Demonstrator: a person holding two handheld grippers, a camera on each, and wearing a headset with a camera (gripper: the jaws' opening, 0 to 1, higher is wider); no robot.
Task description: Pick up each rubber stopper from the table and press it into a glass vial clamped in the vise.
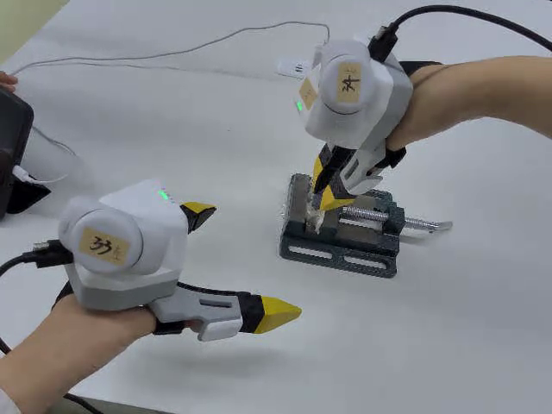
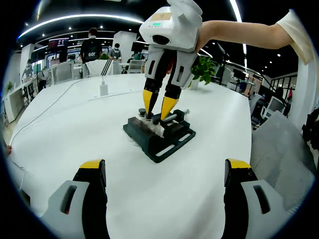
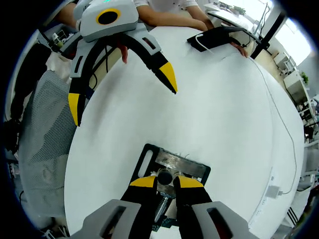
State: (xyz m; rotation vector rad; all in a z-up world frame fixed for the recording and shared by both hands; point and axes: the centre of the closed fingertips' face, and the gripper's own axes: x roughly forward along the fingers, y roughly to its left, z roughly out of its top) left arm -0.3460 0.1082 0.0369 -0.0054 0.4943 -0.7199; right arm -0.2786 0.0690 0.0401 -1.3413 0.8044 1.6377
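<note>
Insertion looks to be the step in hand. Your right gripper stands right of centre in the head view, jaws pointed down into the vise. In the right gripper view its yellow tips sit low in the frame, clenched on a small dark round thing that I take for the rubber stopper. The stopper rests at the mouth of a glass vial, which is clamped between the vise plates. How deep it has gone in I cannot tell; the jaws hide the joint.

Your left gripper hangs in the lower left of the head view, released, jaws spread wide with nothing between them, well apart from the vise.

As I judge it, the next move calls for a straight push down along the vial's axis. Keep the tips level so the stopper does not cock to one side, then let go and lift clear without dragging it back out. The glass is the risk: a sideways shove could tip or crack it in the clamp.

Around the work, the vise's screw handle juts toward the right of the frame, just under your wrist. A white cable trails across the top, and a black device lies at the left edge. None of it crowds the vise.
</note>
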